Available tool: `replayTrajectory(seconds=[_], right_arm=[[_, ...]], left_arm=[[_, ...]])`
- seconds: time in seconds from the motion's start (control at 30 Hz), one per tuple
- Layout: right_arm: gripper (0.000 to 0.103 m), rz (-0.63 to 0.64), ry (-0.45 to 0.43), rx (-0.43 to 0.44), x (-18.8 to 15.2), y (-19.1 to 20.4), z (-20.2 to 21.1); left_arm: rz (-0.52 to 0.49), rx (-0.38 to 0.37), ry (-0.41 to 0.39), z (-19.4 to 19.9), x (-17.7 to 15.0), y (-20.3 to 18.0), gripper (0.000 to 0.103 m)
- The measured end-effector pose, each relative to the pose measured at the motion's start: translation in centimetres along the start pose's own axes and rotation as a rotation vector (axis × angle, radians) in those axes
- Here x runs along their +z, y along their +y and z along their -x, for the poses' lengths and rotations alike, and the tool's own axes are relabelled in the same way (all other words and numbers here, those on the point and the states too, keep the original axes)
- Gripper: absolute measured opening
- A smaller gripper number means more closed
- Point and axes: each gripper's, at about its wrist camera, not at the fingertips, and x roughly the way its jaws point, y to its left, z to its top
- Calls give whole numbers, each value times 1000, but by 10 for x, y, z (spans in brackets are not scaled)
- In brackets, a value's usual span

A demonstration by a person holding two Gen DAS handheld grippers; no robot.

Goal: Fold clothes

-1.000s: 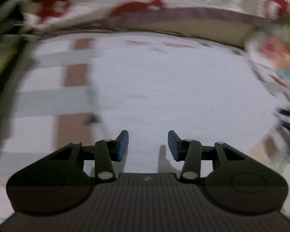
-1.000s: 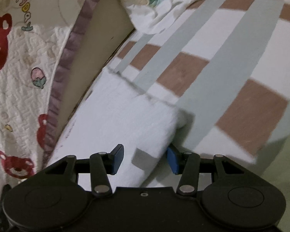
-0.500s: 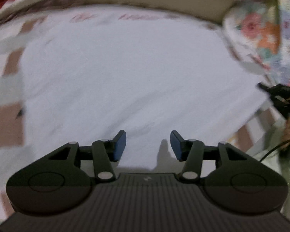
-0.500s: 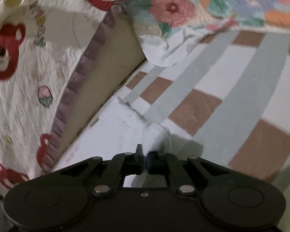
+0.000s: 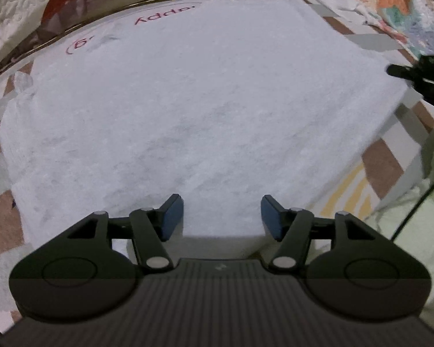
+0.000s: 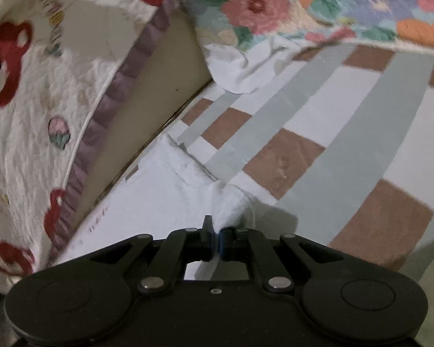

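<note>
White garment (image 5: 205,110) spread flat on a checked bedsheet (image 6: 318,133) of brown, grey and white squares, with red lettering near its far edge, just short of the bed's beige side panel (image 6: 170,86). Beyond the panel, a white quilt with red bears (image 6: 29,110) and a purple frill; toward the far right, a flowered quilt (image 6: 318,3) lying on the sheet.

Left gripper (image 5: 222,217) tilted steeply down over the garment's near edge, jaws apart and opening. Blue pads (image 5: 172,217) on either side of a strip of the white cloth's near hem, which sits straight ahead of and below the gap; no pad pressing on the fabric, nothing lifted. Most of the garment stretching away ahead of this claw, filling the middle of the left wrist view, its right-hand corner reaching toward a dark gripper part at the right border.

Right gripper (image 6: 215,240) closed tight on a corner of the white garment (image 6: 159,196), jaws drawn together with a small bunch of cloth pinched between the fingertips and puffing up just ahead of them. From that pinch, the cloth running off to the left and forward, flat on the sheet, alongside the beige panel. To the right of the pinched corner, bare checked sheet only. Far corner of the garment slightly rumpled, touching the sheet near the panel's foot.
</note>
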Motion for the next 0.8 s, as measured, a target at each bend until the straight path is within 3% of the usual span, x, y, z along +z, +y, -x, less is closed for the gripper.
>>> replayTrajectory(seconds=[0.17, 0.27, 0.37, 0.4, 0.47, 0.5, 0.53, 0.6, 0.63, 0.73, 0.8], right_arm=[[5, 97, -13, -11, -2, 5, 0], [9, -18, -4, 31, -3, -8, -5], [14, -155, -1, 55, -9, -20, -8], [17, -166, 7, 52, -11, -21, -9], [41, -150, 21, 49, -14, -19, -12], [45, -137, 28, 50, -15, -18, -14], [45, -127, 38, 63, -16, -16, -16], [31, -97, 55, 108, -17, -12, -21], [10, -65, 53, 124, -16, -8, -23], [7, 121, 47, 160, -4, 25, -25], [7, 200, 52, 226, 7, 58, -21]], left_arm=[[89, -30, -48, 5, 0, 16, 62], [79, 29, -161, 10, 12, 19, 62], [127, -16, -146, 6, 13, 30, 62], [162, -47, -124, 3, 11, 35, 62], [196, -75, -104, 0, 8, 40, 61], [200, -79, -103, 0, 7, 42, 61], [197, -76, -101, 1, 7, 41, 61], [230, -102, -92, 1, 10, 44, 62], [254, -124, -84, 1, 9, 47, 62], [350, -173, -48, 7, 8, 70, 59], [467, -237, -72, 22, 5, 101, 59]])
